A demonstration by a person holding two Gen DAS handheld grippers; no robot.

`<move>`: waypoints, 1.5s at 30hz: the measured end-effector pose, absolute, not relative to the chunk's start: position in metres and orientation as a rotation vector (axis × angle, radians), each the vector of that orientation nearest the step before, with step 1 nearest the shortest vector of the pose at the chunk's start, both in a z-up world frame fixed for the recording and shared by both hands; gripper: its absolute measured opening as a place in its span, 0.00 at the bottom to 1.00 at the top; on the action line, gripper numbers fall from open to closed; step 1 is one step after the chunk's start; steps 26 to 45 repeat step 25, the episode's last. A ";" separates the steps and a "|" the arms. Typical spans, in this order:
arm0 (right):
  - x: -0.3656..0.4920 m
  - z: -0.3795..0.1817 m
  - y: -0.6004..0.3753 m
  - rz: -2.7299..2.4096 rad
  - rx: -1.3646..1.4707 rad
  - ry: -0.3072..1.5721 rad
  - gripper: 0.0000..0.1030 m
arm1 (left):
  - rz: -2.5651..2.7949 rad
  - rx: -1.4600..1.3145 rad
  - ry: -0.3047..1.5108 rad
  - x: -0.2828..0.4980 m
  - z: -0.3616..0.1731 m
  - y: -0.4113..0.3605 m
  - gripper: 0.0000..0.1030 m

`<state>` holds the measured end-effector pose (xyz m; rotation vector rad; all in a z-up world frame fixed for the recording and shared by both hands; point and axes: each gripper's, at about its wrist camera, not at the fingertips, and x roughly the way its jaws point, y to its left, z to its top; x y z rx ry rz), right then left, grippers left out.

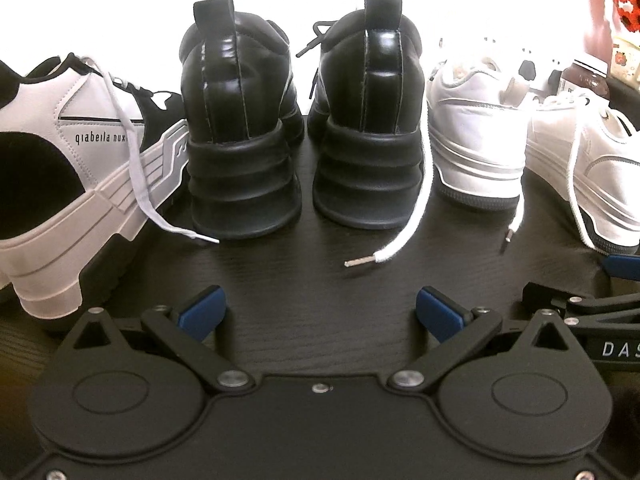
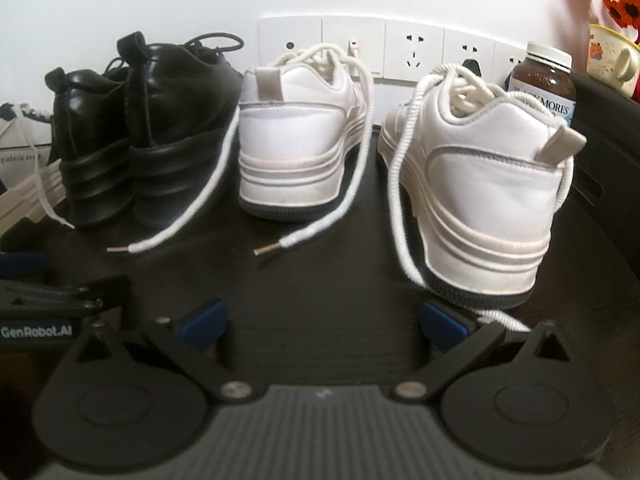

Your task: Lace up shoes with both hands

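Note:
Two white sneakers stand heel-on: the left one (image 2: 300,140) and the right one (image 2: 480,184). Their white laces hang untied. Two lace ends lie on the dark table (image 2: 320,272), one (image 2: 136,246) by the black shoes and one (image 2: 280,245) in the middle. A third lace (image 2: 500,318) trails across my right gripper's right finger. My right gripper (image 2: 324,322) is open just short of the sneakers and holds nothing. My left gripper (image 1: 322,312) is open behind the pair of black shoes (image 1: 304,128), with a white lace end (image 1: 380,256) just ahead of it.
A white-and-black sneaker (image 1: 60,160) with a loose grey lace stands far left. A brown bottle (image 2: 544,76) and a mug (image 2: 608,56) stand at the back right. Wall sockets (image 2: 412,48) line the wall behind the shoes.

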<state>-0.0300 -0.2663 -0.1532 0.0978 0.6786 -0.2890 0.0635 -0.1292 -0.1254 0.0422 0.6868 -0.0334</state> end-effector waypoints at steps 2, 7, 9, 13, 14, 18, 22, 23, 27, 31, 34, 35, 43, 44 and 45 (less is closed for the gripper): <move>-0.030 -0.153 -0.267 -0.289 0.098 0.679 1.00 | -0.032 0.041 0.686 0.064 -0.125 -0.129 1.00; -0.030 -0.153 -0.267 -0.288 0.097 0.679 0.99 | -0.031 0.041 0.686 0.063 -0.125 -0.129 1.00; -0.030 -0.153 -0.267 -0.288 0.097 0.679 1.00 | -0.032 0.041 0.686 0.063 -0.125 -0.129 1.00; -0.030 -0.153 -0.267 -0.288 0.097 0.679 1.00 | -0.029 0.040 0.685 0.063 -0.125 -0.128 1.00; -0.030 -0.153 -0.267 -0.288 0.097 0.679 1.00 | -0.026 0.039 0.685 0.063 -0.125 -0.128 1.00; -0.030 -0.153 -0.267 -0.288 0.097 0.679 1.00 | -0.021 0.037 0.685 0.063 -0.125 -0.129 1.00; -0.030 -0.153 -0.267 -0.288 0.097 0.679 0.99 | -0.021 0.037 0.685 0.063 -0.125 -0.129 1.00; -0.030 -0.153 -0.267 -0.288 0.097 0.679 1.00 | -0.021 0.037 0.685 0.062 -0.125 -0.128 1.00; -0.030 -0.153 -0.267 -0.288 0.097 0.679 1.00 | -0.021 0.037 0.685 0.062 -0.125 -0.128 1.00; -0.030 -0.153 -0.267 -0.288 0.097 0.679 1.00 | -0.021 0.037 0.685 0.062 -0.125 -0.128 1.00; -0.030 -0.153 -0.267 -0.288 0.097 0.679 1.00 | -0.021 0.037 0.685 0.062 -0.125 -0.128 1.00; -0.030 -0.153 -0.267 -0.288 0.097 0.679 1.00 | -0.021 0.037 0.685 0.062 -0.125 -0.128 1.00; -0.030 -0.153 -0.267 -0.288 0.097 0.679 1.00 | -0.021 0.037 0.685 0.062 -0.125 -0.128 1.00; -0.030 -0.153 -0.267 -0.288 0.097 0.679 1.00 | -0.021 0.037 0.685 0.062 -0.125 -0.128 1.00; -0.030 -0.153 -0.267 -0.288 0.097 0.679 1.00 | -0.021 0.037 0.685 0.062 -0.125 -0.128 1.00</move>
